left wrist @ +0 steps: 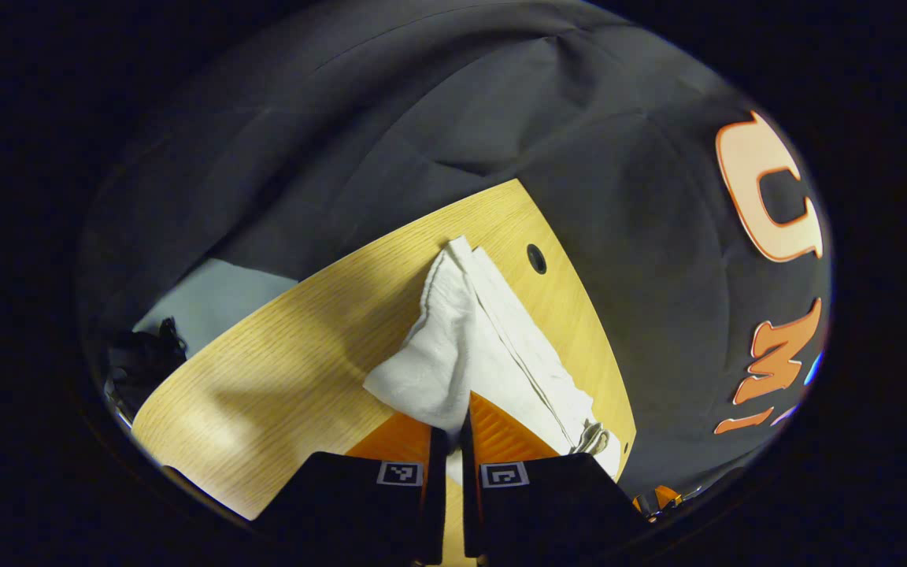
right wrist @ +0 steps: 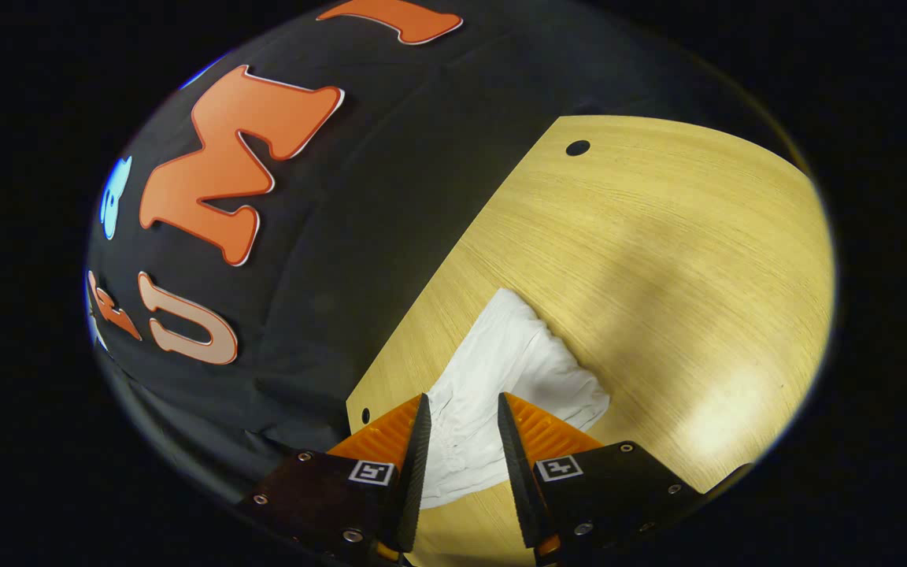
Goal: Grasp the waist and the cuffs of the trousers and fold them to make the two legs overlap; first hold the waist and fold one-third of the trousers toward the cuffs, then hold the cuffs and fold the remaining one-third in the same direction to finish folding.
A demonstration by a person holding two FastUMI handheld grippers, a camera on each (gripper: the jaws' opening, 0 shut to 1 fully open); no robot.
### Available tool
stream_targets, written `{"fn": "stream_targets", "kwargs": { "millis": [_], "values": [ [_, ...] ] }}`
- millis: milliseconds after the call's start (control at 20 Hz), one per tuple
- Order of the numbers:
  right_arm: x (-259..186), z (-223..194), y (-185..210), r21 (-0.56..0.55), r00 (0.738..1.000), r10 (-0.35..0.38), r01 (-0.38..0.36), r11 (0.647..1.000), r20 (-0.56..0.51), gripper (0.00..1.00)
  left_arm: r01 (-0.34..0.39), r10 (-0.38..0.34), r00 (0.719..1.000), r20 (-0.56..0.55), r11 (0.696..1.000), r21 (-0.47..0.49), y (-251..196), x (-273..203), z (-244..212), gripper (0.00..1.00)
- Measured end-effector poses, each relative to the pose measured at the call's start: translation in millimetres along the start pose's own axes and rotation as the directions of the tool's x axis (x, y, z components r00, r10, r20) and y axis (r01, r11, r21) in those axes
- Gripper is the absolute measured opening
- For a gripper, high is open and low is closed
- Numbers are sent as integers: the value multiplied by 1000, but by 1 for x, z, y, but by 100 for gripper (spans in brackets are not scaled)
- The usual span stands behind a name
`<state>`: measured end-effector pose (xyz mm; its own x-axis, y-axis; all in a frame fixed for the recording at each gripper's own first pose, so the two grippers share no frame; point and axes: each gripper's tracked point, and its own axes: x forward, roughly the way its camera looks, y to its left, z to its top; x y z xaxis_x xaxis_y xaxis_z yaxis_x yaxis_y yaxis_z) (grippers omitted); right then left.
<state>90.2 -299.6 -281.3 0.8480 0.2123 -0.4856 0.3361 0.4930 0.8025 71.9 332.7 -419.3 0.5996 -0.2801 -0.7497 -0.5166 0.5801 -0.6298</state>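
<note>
The left gripper (left wrist: pixel 450 421) has its fingers nearly closed, pinching a raised fold of the white trousers (left wrist: pixel 485 346). The right gripper (right wrist: pixel 461 417) stands open above the cloth, gripping nothing. The trousers lie folded into a long band along the bench (left wrist: pixel 280 370) edge beside the black cloth wall (left wrist: pixel 422 102), wrinkled and layered.

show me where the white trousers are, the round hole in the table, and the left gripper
white trousers (left wrist: pixel 485 339): left gripper view, middle of the cloth.
round hole (left wrist: pixel 536 258): left gripper view, its centre.
left gripper (left wrist: pixel 450 425): left gripper view, between fingertips.
</note>
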Motion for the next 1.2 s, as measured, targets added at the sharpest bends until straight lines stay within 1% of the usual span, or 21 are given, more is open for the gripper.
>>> {"fn": "stream_targets", "kwargs": {
  "millis": [100, 200, 350, 400, 550, 600, 700, 750, 800, 850, 900, 1050, 1200],
  "values": [
    [-6, 6, -9, 17, 1000, 13, -13, 1000, -8, 51, -14, 13, 1000, 24, 999, 33, -16, -5, -1, 13],
    [-11, 14, -20, 24, 1000, 16, -16, 1000, -5, 51, -3, 1, 999, 43, 999, 54, -35, -19, 0, 13],
    [-18, 27, -28, 43, 1000, 31, -31, 999, 4, 51, 41, -48, 996, 81, 996, 82, -85, -39, 7, 12],
    [-19, 31, -29, 47, 999, 38, -39, 998, 8, 51, 59, -68, 993, 92, 994, 94, -98, -52, 4, 13],
    [-26, 41, -38, 53, 999, 48, -49, 997, 18, 51, 109, -126, 986, 105, 982, 157, -146, -64, -2, 13],
    [-28, 45, -40, 57, 998, 53, -54, 997, 23, 51, 124, -145, 984, 107, 976, 178, -163, -64, -4, 14],
    [-32, 51, -44, 62, 998, 58, -60, 996, 30, 51, 147, -172, 979, 108, 966, 211, -192, -68, -10, 11],
    [-34, 54, -46, 61, 997, 62, -64, 996, 34, 51, 153, -182, 977, 112, 962, 227, -208, -64, -9, 13],
    [-36, 56, -50, 61, 997, 61, -63, 996, 37, 51, 165, -196, 974, 110, 956, 242, -221, -64, -13, 11],
    [-39, 57, -51, 60, 997, 66, -68, 996, 37, 51, 174, -206, 972, 109, 952, 252, -235, -63, -17, 13],
    [-42, 58, -55, 61, 997, 65, -67, 996, 38, 51, 188, -221, 970, 104, 947, 261, -249, -62, -22, 12],
    [-48, 62, -65, 64, 997, 62, -65, 996, 47, 51, 226, -262, 960, 95, 932, 285, -288, -59, -37, 13],
    [-57, 67, -76, 73, 997, 61, -65, 995, 56, 51, 287, -319, 945, 69, 913, 290, -330, -57, -56, 13]
  ]
}}
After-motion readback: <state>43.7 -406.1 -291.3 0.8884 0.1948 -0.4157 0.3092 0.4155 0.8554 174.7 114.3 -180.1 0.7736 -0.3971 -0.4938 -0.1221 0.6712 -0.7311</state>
